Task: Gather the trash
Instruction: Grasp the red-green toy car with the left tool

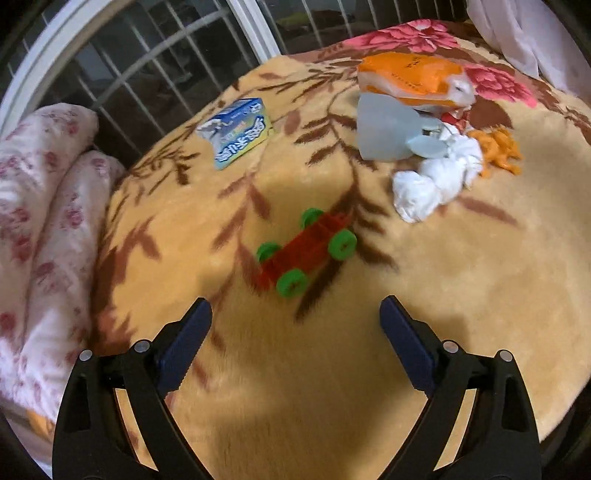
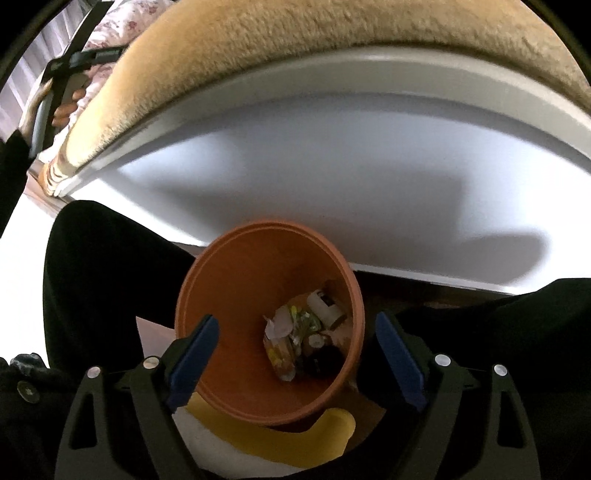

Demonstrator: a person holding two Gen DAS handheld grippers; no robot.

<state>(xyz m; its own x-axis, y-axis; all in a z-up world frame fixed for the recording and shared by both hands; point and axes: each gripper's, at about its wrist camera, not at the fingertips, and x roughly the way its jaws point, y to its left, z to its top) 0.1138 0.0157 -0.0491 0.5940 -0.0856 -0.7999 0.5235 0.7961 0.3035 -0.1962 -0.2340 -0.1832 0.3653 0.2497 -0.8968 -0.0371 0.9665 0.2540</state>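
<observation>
In the left wrist view, trash lies on a tan leaf-patterned blanket (image 1: 461, 277): a blue and yellow carton (image 1: 236, 133) at the back left, and at the back right an orange and white plastic bag (image 1: 413, 79), a translucent plastic piece (image 1: 388, 129), crumpled white tissue (image 1: 432, 181) and orange scraps (image 1: 498, 147). My left gripper (image 1: 295, 314) is open and empty above the blanket, just short of a red toy car with green wheels (image 1: 306, 251). My right gripper (image 2: 293, 328) is open and empty over an orange bin (image 2: 243, 280) on the floor, with several bits of trash (image 2: 299, 332) inside.
A folded pink floral quilt (image 1: 44, 221) lies at the bed's left edge under a barred window (image 1: 147, 62). White cloth (image 1: 524, 33) hangs at the back right. The bin stands by the white bed frame (image 2: 351, 166), between dark-clothed legs (image 2: 103, 280).
</observation>
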